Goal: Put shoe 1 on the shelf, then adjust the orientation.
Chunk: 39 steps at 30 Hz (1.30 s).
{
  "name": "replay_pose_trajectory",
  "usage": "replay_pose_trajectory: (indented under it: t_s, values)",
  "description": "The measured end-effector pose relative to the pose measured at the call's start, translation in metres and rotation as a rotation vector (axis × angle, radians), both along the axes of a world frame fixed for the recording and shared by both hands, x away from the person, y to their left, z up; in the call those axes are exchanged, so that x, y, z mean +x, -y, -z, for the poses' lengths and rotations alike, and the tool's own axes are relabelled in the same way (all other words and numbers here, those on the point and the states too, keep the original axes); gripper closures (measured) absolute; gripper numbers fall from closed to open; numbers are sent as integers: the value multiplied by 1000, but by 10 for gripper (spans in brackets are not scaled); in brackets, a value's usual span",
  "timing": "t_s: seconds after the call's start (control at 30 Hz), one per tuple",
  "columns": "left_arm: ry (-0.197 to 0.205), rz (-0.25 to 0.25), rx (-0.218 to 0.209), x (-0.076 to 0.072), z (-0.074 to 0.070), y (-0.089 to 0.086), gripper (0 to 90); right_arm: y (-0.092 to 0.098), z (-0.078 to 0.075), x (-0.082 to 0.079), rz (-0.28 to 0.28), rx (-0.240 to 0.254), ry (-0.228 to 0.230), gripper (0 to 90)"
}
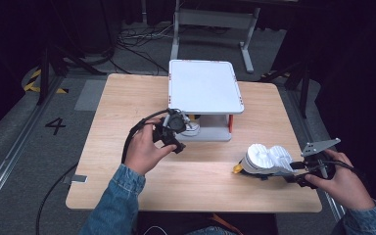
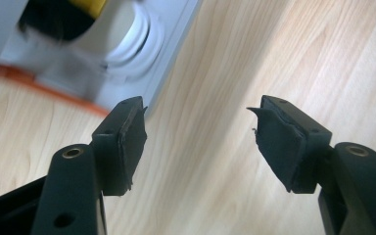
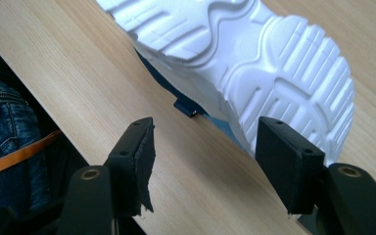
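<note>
A white two-tier rack [image 1: 203, 85] stands at the middle back of the wooden table [image 1: 122, 98]. One shoe [image 1: 191, 129] with a white sole sits on its lower board [image 2: 172, 51], blurred and close in the left gripper view [image 2: 127, 46]. My left gripper [image 1: 177, 132] is open just in front of that shoe, its pads [image 2: 127, 142] apart over bare wood. A second shoe [image 1: 264, 159] lies on its side at the right front, white sole [image 3: 254, 54] turned toward me. My right gripper [image 1: 293, 172] is open at its heel end, one pad [image 3: 286, 161] beside the sole.
The table's near edge [image 3: 54, 98] runs close beside the right gripper, with a denim sleeve [image 3: 5, 132] below it. Stand legs and cables [image 1: 142, 36] lie on the floor behind the table. Black cable [image 1: 132, 134] trails from the left gripper.
</note>
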<state>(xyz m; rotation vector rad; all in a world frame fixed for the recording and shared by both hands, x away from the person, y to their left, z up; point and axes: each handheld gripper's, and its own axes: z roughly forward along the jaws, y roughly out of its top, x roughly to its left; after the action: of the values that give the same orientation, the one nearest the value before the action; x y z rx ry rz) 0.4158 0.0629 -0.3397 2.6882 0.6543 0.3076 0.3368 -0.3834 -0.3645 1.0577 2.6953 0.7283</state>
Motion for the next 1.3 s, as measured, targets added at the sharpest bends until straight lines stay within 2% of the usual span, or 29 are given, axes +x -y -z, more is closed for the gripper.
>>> replay_pose_trajectory:
  t_s: [0.07, 0.13, 0.23, 0.33, 0.37, 0.4, 0.47, 0.5, 0.57, 0.63, 0.77, 0.93, 1.0, 1.07, 1.2, 1.3]
  values:
    - [-11, -38, 11, -2, -2, -12, 349, -2, 1, 1, -11, -5, -3, 440]
    - [-42, -76, 36, -2, -2, -23, 317, -3, 2, 2, -11, -11, -15, 463]
    - [-94, -118, 70, -5, -3, -38, 315, -3, 1, 3, -11, -7, 2, 477]
    - [-153, -122, 66, -7, -2, -50, 296, -4, -1, 3, -8, 2, 11, 491]
    - [-180, -115, 68, -8, 0, -55, 275, -4, -1, 3, -4, 3, 10, 504]
    - [-216, -93, 57, -9, 2, -60, 236, -4, -1, 4, -3, 6, 9, 506]
    - [-283, -82, 39, -9, 8, -67, 191, -5, -1, 5, -2, 11, 15, 521]
    - [-286, -95, 40, -9, 10, -70, 188, -7, -1, 6, -2, 11, 23, 533]
    - [-261, -116, 33, -9, 12, -75, 190, -9, -2, 8, 1, 19, 30, 542]
    - [-254, -120, 35, -9, 15, -80, 180, -12, -2, 11, 1, 27, 41, 554]
    - [-293, -151, 16, -12, 23, -88, 179, -15, -1, 15, 9, 39, 41, 571]
    - [-292, -155, 6, -17, 26, -93, 179, -18, -5, 21, 32, 59, 64, 615]
    - [-303, -154, -9, -18, 27, -95, 179, -19, -6, 23, 46, 70, 77, 639]
    - [-311, -156, -1, -20, 27, -95, 179, -21, -5, 27, 64, 73, 88, 661]
    - [-303, -157, -4, -21, 28, -95, 180, -23, 1, 33, 79, 61, 85, 667]
    - [-301, -161, -8, -21, 28, -95, 180, -25, 6, 36, 70, 42, 74, 661]
